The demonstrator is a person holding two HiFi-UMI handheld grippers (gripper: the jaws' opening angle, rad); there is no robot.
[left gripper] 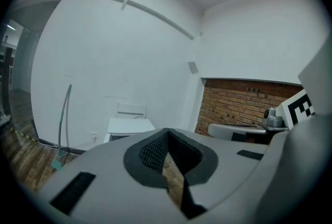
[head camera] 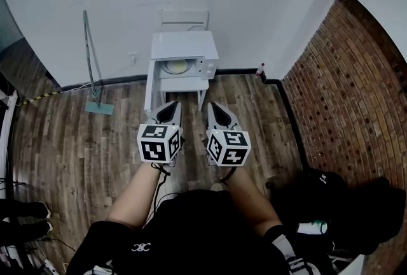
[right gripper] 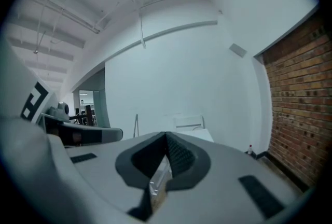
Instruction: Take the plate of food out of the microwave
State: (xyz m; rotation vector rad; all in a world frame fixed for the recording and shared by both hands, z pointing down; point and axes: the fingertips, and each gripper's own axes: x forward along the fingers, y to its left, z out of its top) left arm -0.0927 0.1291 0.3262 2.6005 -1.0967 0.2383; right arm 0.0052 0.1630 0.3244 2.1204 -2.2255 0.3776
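My left gripper [head camera: 169, 107] and right gripper [head camera: 216, 108] are both closed and empty, well apart from the microwave [head camera: 184, 51]. The plate [head camera: 176, 66] sits inside. I judge it stiff, breakable and slick, so I'd pinch its near rim, keeping it level

The left gripper [head camera: 170, 108] and the right gripper [head camera: 217, 109] were held side by side ahead of the torso, close together but not touching, both aimed forward and slightly downward. The left fingers [left gripper: 151, 151] were closed tip to tip with nothing between them. The right fingers [right gripper: 180, 157] likewise met at their tips, empty. The left forearm [head camera: 137, 194] and the right forearm [head camera: 251, 194] were bare and extended forward from the body
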